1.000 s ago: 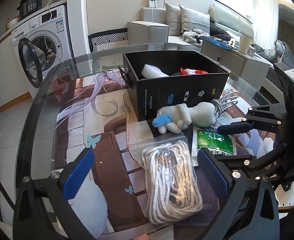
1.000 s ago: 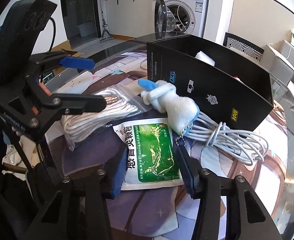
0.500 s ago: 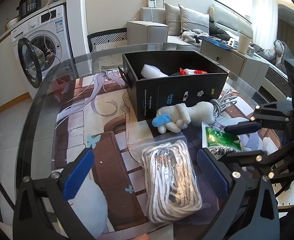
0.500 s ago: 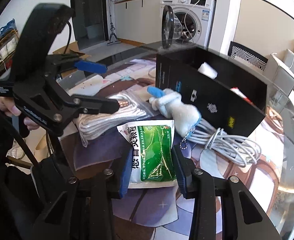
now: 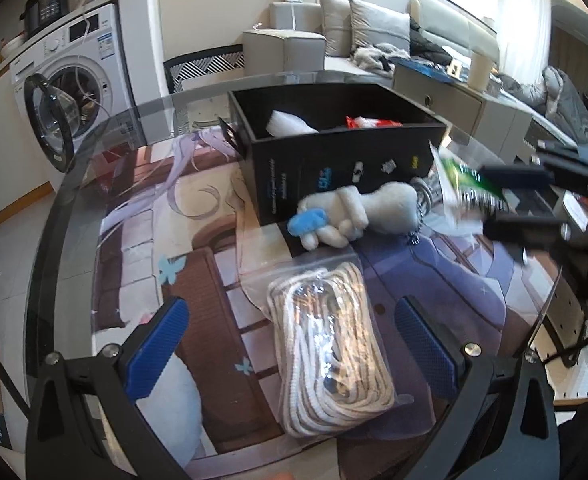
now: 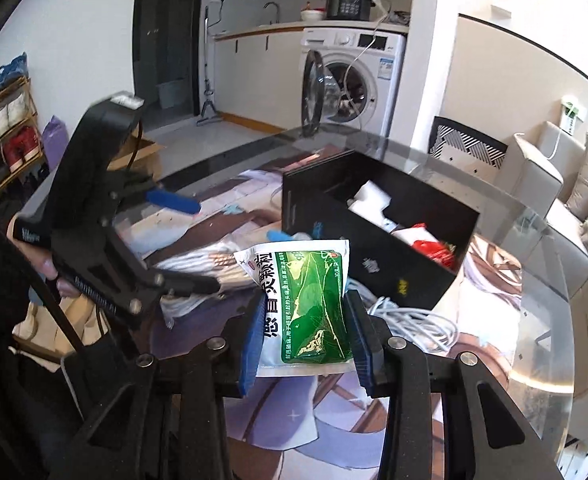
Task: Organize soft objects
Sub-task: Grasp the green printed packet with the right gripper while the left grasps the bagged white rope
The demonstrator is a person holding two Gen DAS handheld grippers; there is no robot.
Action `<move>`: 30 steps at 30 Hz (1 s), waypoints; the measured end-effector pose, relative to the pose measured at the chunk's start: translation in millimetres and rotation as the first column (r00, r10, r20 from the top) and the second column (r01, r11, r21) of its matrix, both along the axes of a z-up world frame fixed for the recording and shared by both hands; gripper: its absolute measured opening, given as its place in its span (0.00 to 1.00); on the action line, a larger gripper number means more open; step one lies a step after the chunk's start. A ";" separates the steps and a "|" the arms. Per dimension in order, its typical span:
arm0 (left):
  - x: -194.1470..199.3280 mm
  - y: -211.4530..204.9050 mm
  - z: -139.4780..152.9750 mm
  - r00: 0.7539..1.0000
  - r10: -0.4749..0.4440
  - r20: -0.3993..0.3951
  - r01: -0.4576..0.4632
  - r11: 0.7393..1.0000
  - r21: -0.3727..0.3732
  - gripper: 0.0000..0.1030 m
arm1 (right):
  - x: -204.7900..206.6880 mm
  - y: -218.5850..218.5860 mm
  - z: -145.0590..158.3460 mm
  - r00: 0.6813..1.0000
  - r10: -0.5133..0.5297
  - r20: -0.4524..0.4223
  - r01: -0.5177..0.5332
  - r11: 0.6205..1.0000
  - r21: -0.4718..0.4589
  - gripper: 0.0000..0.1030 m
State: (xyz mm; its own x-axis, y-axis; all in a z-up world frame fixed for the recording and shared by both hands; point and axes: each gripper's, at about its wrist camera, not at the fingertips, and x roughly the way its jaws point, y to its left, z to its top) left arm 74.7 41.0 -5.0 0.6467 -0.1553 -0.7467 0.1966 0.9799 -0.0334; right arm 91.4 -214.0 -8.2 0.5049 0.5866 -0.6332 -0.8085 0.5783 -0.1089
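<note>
1. Looking across the glass table (image 5: 73,184), the biggest piece in play is the black box (image 6: 378,264), standing at the far side with a white bundle and a red packet already inside.
2. Next down, the bagged coil of rope (image 5: 330,352) lies near, right between the fingers of the left gripper (image 5: 294,340), which stand wide apart and touch nothing.
3. The white plush toy (image 5: 358,216) rests against the box's near wall, beside a coil of grey cable (image 6: 410,316).
4. Smallest, and here's the action: the green sachet (image 6: 310,312) is clear of the table, clamped flat between the pads of the right gripper (image 6: 308,332), whose jaws have just been closing on it. It looks light, limp and slick, so a hold across its lower half should keep it from sliding out.
</note>
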 end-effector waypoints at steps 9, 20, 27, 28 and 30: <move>-2.9 -14.6 -10.6 0.997 -0.060 -0.056 0.062 0.998 0.033 0.83 | 2.8 2.1 1.2 1.000 -0.012 0.008 0.012 1.000 0.010 0.38; -7.5 -13.1 -5.6 0.996 -0.078 -0.047 0.080 0.996 0.033 0.43 | 6.8 -1.4 2.6 0.999 -0.029 0.017 0.029 0.999 0.028 0.38; -10.3 -7.7 4.7 0.996 -0.085 -0.026 0.085 0.996 0.014 0.43 | 3.2 -2.5 4.4 0.999 -0.030 0.025 0.030 0.999 0.032 0.38; -9.6 -6.8 5.6 0.996 -0.084 -0.023 0.085 0.996 0.014 0.43 | 3.3 -2.4 5.1 0.999 -0.030 0.026 0.029 0.999 0.034 0.38; -10.4 -5.9 8.2 0.996 -0.082 -0.016 0.082 0.997 0.012 0.43 | 2.7 -3.0 6.5 0.999 -0.030 0.030 0.029 0.999 0.038 0.38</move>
